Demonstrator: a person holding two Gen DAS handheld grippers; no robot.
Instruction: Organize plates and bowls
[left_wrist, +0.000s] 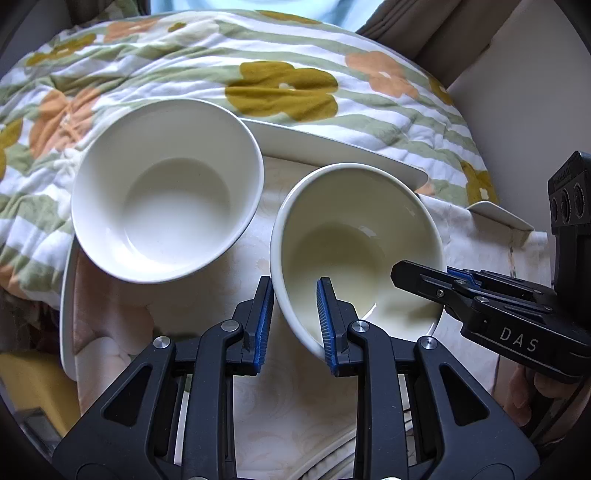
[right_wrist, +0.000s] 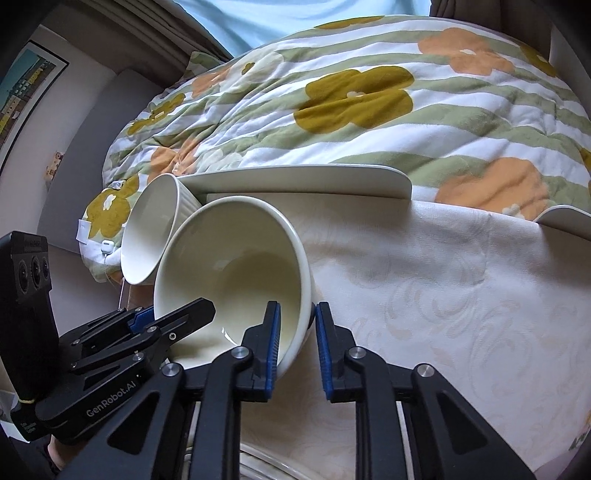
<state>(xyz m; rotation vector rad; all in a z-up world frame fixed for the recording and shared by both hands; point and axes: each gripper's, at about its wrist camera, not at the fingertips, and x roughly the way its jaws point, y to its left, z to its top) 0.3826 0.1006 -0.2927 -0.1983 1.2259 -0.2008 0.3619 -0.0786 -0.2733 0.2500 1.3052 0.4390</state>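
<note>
On the table (left_wrist: 280, 417), a cream bowl (left_wrist: 354, 236) tilts beside a white bowl (left_wrist: 166, 188). Both the left gripper (left_wrist: 295, 314) and right gripper (right_wrist: 296, 347) pinch its rim, fingers narrow, one inside, one outside.

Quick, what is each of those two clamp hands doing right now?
Left gripper: closed on the near bowl's rim.
Right gripper: closed on the same bowl's opposite rim.

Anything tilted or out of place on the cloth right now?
Yes. The cream bowl is tipped on its side, both tongs, left and right, clamped on its rim. The ribbed white bowl behind also leans. No spills or chips visible.
</note>
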